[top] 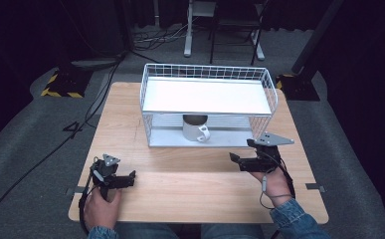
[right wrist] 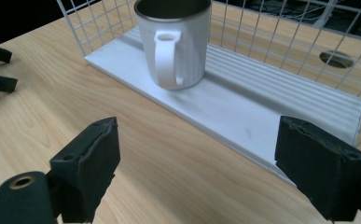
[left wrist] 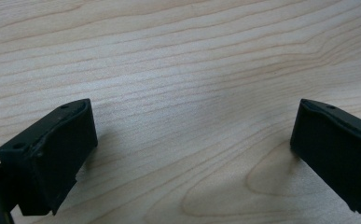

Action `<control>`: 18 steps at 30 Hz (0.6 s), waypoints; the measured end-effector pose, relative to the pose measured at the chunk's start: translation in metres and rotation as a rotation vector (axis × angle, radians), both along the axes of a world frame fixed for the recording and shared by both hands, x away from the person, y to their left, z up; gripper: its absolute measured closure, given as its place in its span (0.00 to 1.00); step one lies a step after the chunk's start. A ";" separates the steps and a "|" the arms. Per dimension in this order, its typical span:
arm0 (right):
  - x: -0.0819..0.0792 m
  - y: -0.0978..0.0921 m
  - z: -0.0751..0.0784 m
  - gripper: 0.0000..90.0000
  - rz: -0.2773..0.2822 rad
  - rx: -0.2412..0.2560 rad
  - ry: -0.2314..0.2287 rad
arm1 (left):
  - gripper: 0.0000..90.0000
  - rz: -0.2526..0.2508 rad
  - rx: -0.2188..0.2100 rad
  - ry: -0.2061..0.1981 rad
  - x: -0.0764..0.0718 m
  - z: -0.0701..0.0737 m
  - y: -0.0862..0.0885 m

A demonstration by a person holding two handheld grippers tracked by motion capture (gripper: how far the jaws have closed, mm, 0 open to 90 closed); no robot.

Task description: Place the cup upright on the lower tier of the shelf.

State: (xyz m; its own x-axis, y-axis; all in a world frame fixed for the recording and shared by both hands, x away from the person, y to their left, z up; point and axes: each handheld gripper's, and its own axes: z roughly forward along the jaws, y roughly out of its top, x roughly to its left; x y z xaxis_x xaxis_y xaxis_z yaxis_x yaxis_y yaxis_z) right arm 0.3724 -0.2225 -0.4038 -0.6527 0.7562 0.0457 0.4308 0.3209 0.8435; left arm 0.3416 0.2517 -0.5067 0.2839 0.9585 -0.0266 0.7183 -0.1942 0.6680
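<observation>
A white mug with a dark inside stands upright on the lower shelf of a white wire rack, its handle toward the person. In the right gripper view the mug is ahead and slightly left of centre, a short way beyond the jaws. My right gripper is open in front of the rack's right half, and its jaws hold nothing. My left gripper rests near the table's front left, pointing right. It is open over bare wood.
The wooden table carries the rack across its far half. The rack's upper shelf is a flat white board right above the mug. Wire walls enclose the lower shelf's back and sides. Cables and stands sit on the floor beyond.
</observation>
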 end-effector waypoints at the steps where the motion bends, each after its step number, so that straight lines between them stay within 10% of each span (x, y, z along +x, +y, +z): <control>1: -0.002 -0.007 -0.003 0.16 0.003 0.012 0.012 | 0.01 -0.001 0.000 0.000 0.000 0.000 0.000; 18: -0.008 -0.051 -0.038 0.17 -0.063 -0.045 0.115 | 0.01 0.000 0.000 0.000 0.000 0.000 0.000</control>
State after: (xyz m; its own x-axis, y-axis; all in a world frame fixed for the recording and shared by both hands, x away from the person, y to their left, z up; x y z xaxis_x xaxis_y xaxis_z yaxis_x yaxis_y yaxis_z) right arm 0.3642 -0.2738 -0.4421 -0.5963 0.7985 0.0826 0.5444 0.3266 0.7726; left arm 0.3416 0.2517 -0.5068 0.2838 0.9585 -0.0265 0.7183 -0.1942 0.6681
